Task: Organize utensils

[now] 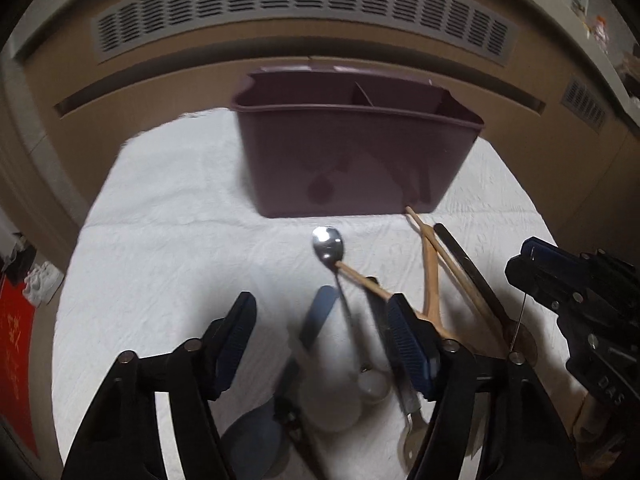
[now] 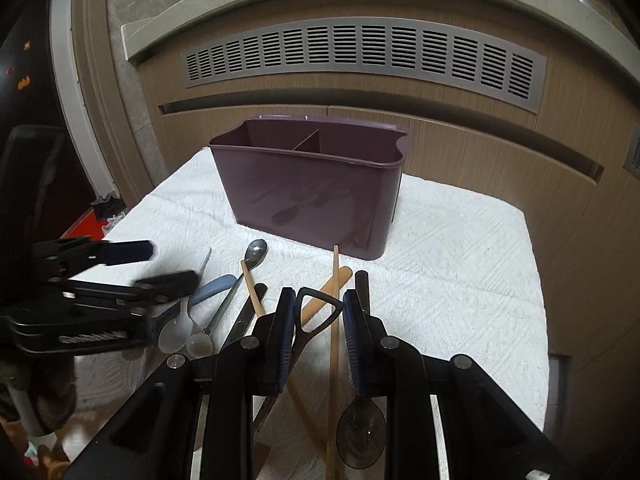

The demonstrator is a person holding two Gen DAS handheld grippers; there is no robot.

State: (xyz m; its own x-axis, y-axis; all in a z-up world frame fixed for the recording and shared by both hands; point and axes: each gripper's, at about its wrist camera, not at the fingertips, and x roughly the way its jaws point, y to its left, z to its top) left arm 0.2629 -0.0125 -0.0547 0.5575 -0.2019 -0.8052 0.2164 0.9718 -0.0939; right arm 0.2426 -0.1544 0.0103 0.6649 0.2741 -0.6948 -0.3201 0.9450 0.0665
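Note:
A purple two-compartment caddy stands at the back of a white towel. In front of it lie a metal spoon, a blue-handled utensil, wooden chopsticks and white plastic spoons. My left gripper hovers open over the blue handle and the metal spoon's stem, its pads clear of both. My right gripper is shut on the black loop handle of a utensil, lifted off the pile.
A wooden cabinet front with a grey vent grille rises right behind the caddy. The towel's edges drop off at the left and right. A dark translucent spoon lies under the right fingers. Something red sits low at the left.

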